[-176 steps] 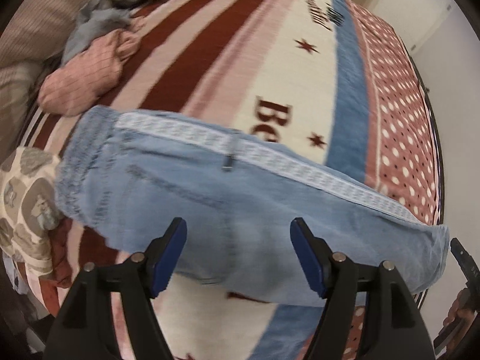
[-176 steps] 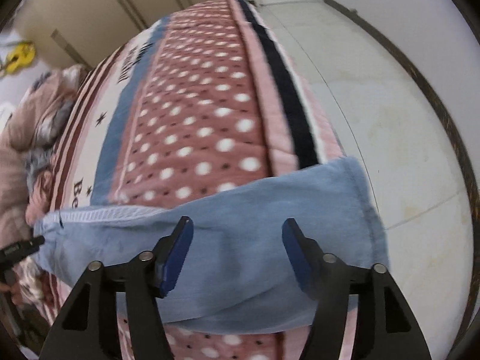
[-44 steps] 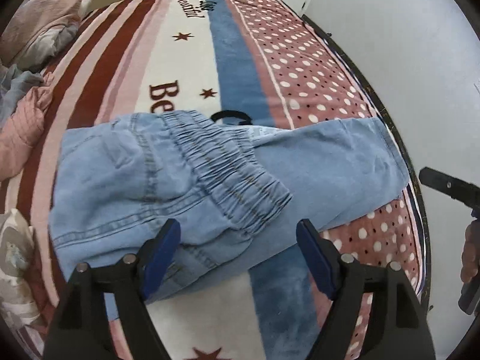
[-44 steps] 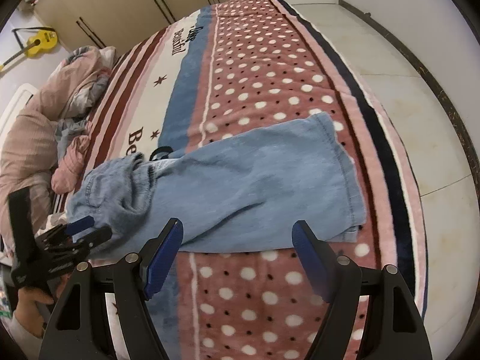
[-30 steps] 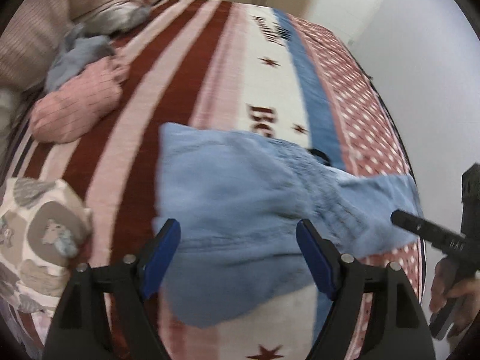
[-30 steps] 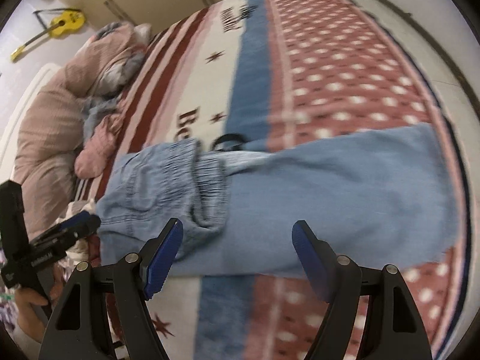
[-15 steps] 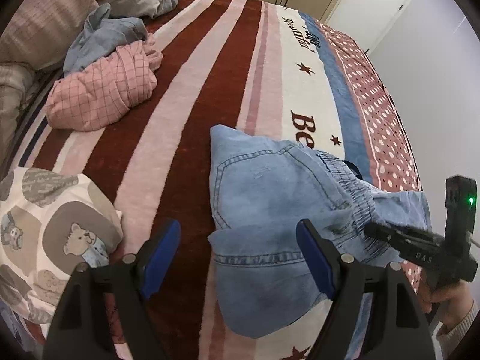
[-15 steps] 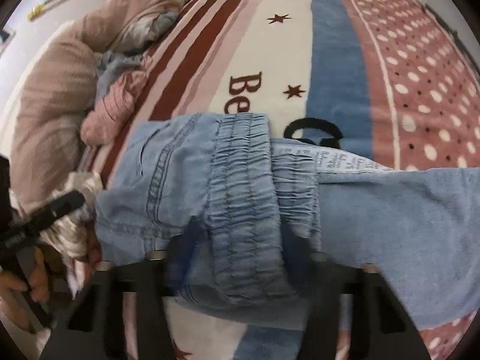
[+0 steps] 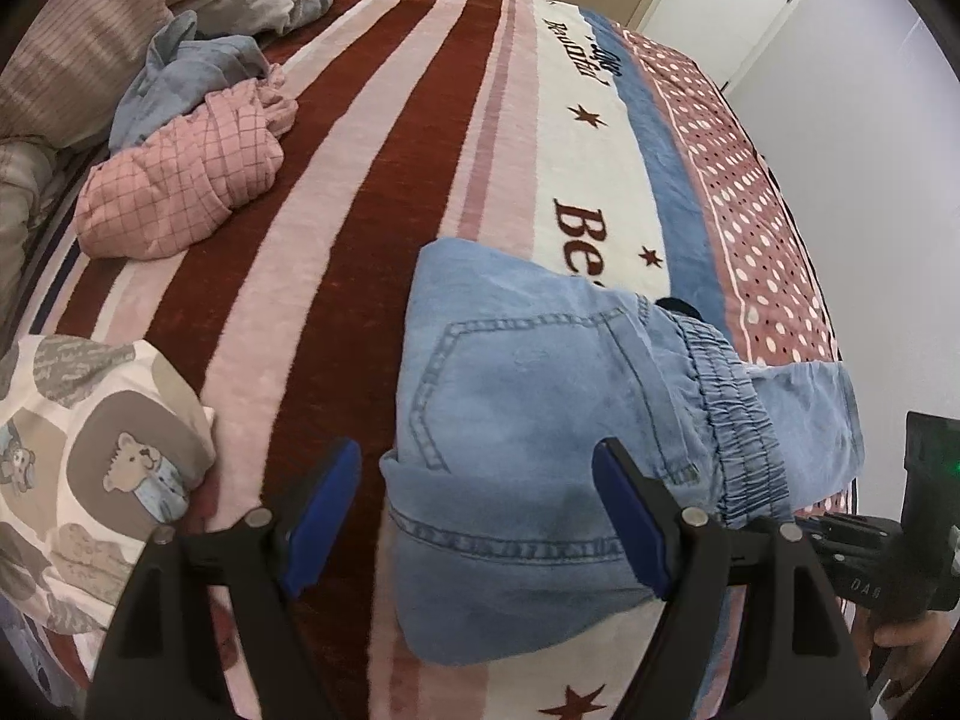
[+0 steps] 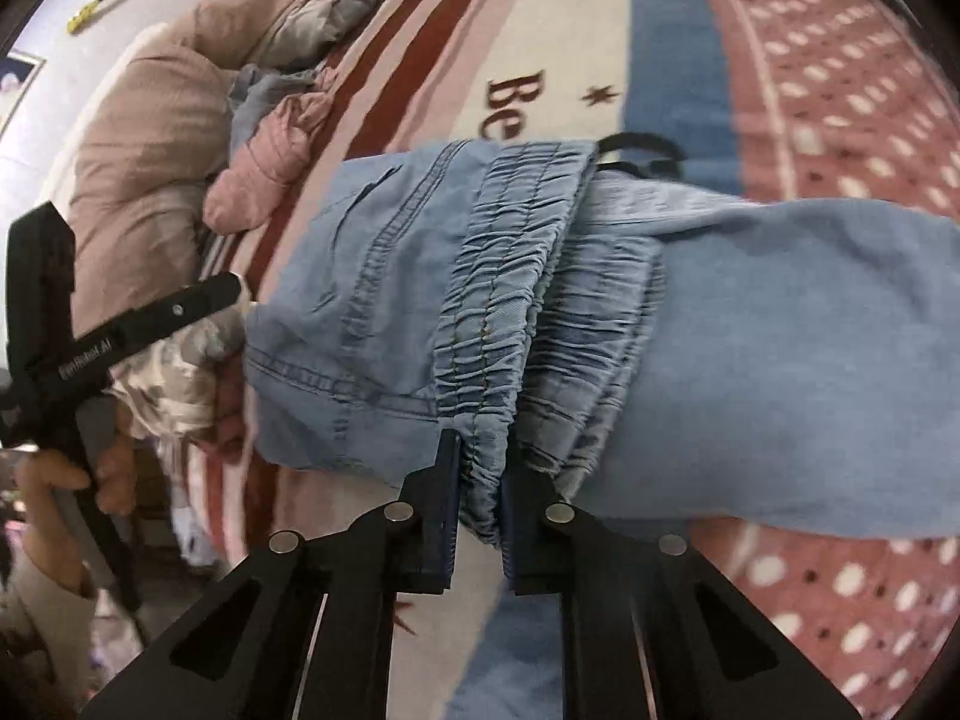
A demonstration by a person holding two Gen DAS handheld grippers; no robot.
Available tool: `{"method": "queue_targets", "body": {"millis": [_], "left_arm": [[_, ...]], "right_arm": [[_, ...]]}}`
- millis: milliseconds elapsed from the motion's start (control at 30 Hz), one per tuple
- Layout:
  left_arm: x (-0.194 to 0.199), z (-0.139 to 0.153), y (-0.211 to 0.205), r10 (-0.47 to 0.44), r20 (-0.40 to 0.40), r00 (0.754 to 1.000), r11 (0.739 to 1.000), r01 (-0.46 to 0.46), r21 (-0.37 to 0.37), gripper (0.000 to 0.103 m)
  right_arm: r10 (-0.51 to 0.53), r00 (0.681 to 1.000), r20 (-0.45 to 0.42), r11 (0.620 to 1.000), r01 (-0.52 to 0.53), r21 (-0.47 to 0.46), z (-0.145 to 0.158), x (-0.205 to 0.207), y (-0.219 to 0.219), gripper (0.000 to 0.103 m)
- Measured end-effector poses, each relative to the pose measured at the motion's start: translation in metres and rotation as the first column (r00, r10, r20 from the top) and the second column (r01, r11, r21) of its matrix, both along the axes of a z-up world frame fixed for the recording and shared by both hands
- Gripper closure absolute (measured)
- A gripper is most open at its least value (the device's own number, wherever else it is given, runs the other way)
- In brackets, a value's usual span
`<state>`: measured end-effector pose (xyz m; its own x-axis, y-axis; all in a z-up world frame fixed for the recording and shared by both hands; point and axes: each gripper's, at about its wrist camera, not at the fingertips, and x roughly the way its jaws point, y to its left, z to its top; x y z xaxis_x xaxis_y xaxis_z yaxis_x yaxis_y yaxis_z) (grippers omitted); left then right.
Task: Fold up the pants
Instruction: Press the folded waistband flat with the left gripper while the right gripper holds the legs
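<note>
The pants (image 9: 540, 396) lie folded on the striped bed (image 9: 372, 138), waistband (image 10: 498, 276) doubled over the legs; the right gripper (image 10: 480, 480) has just been closing and now pinches the gathered waistband edge at the near side. The left gripper (image 9: 480, 510) hangs spread above the pants' seat, touching nothing; a pink garment (image 9: 180, 180) lies well apart near the pillows.

Both views are evenly and softly lit from above; shadows are faint. Strong fisheye bending and black corners are seen. The right view is blurred toward its edges.
</note>
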<state>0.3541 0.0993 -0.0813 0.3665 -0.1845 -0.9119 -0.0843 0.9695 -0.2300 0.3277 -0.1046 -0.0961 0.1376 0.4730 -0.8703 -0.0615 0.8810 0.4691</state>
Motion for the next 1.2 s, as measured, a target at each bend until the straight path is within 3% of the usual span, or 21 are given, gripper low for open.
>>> {"method": "queue_targets", "body": {"millis": [100,267,433,600,667,767,933,1100,1200], "left_arm": [[0.0,0.0,-0.006,-0.002,0.002,1.0,1.0,0.002,-0.001,0.027],[0.003,-0.003,-0.013,-0.012,-0.005,1.0,1.0,0.012,0.0,0.027],[0.006,-0.006,-0.02,-0.021,-0.018,1.0,1.0,0.021,0.0,0.027],[0.011,-0.002,-0.032,-0.034,-0.008,0.999,0.999,0.034,0.013,0.027],[0.014,0.001,-0.038,-0.034,-0.003,0.999,0.999,0.034,0.019,0.027],[0.018,0.007,-0.05,-0.029,0.01,1.0,0.999,0.029,0.021,0.027],[0.024,0.014,-0.076,-0.02,0.03,0.999,0.999,0.019,0.029,0.027],[0.027,0.01,-0.108,-0.035,0.025,0.999,0.998,0.034,0.049,0.027],[0.03,0.004,-0.124,-0.049,0.015,0.999,0.996,0.048,0.076,0.027]], "right_arm": [[-0.047,0.999,-0.022,0.999,0.047,-0.005,-0.001,-0.004,-0.017,0.097],[-0.077,0.996,0.049,0.995,0.08,-0.061,0.008,-0.003,-0.032,0.097],[-0.065,0.996,-0.057,0.996,0.062,-0.063,-0.01,0.004,-0.033,0.088],[-0.157,0.987,-0.043,0.985,0.153,-0.079,-0.002,0.001,-0.058,0.046],[-0.226,0.974,-0.025,0.971,0.223,-0.084,0.004,-0.003,-0.081,0.044],[-0.348,0.937,-0.021,0.935,0.345,-0.084,0.007,-0.014,-0.121,0.043],[-0.536,0.844,-0.024,0.842,0.533,-0.087,0.004,-0.047,-0.182,0.041],[-0.65,0.759,-0.04,0.76,0.647,-0.064,-0.014,-0.077,-0.225,0.04],[-0.685,0.726,-0.063,0.728,0.684,-0.037,-0.027,-0.085,-0.243,0.04]]}}
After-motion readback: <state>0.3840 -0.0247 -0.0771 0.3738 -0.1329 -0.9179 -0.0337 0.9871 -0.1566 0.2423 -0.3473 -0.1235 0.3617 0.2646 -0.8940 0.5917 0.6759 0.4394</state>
